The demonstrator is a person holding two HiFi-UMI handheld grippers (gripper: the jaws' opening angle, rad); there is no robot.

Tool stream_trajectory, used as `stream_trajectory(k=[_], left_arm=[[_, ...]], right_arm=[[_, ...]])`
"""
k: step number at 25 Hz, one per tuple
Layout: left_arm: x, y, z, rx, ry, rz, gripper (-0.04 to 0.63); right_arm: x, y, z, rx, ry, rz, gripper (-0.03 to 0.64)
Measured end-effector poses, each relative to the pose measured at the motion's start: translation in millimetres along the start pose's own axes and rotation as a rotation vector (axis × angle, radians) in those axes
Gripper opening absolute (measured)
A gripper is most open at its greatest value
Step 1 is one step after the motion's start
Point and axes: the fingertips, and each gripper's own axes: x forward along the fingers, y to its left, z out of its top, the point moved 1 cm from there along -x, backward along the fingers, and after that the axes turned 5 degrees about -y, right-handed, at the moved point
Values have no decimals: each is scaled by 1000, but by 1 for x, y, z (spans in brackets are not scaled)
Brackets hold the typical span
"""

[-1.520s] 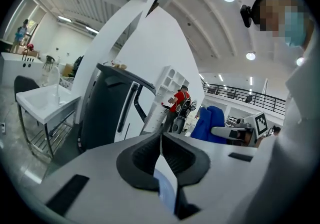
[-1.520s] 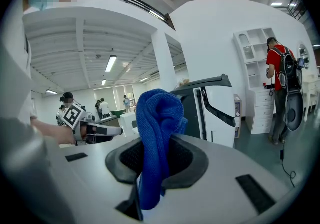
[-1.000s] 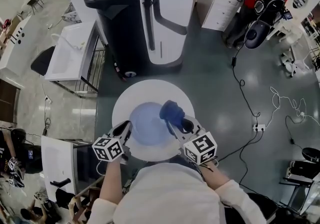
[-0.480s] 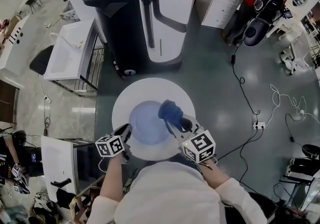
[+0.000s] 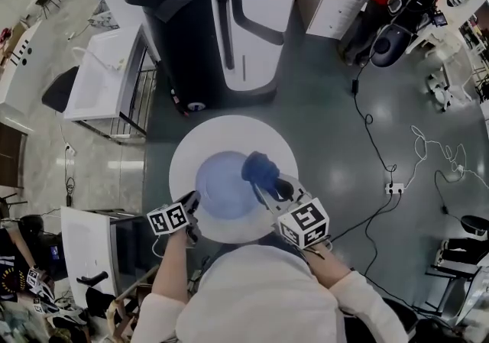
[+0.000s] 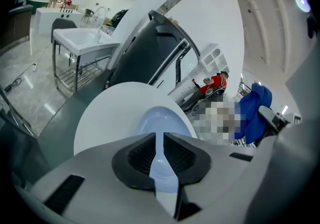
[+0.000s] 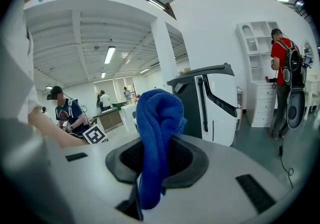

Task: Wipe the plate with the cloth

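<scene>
The plate [image 5: 221,185] is round, shallow and pale blue. The cloth [image 5: 261,168] is a deep blue, bunched wad. The plate lies on a round white table [image 5: 229,131], toward its near edge. Around the table is a grey-green floor [image 5: 328,105], with a black-and-white machine [image 5: 221,21] beyond. The left gripper [image 5: 191,202] is clamped on the plate's near left rim. The right gripper [image 5: 267,187] pinches the cloth over the plate's right side; whether the two touch is unclear.

No words, numbers or brand names are legible. The only printed marks are black-and-white square code patterns on the left cube [image 5: 170,219] at seven o'clock and the right cube [image 5: 304,221] at five o'clock.
</scene>
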Motion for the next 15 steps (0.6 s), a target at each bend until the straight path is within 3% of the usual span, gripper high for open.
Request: stream_trajectory(k=[4, 7, 15], left_arm=[[2, 11, -6, -38, 12, 31, 40], [4, 15, -11, -93, 14, 34, 141], [8, 31, -18, -120, 36, 81, 192]], right_arm=[[1, 0, -3, 3, 7, -2, 94], [-1, -1, -6, 6, 16, -5, 94], [-1, -1, -9, 8, 24, -6, 94]])
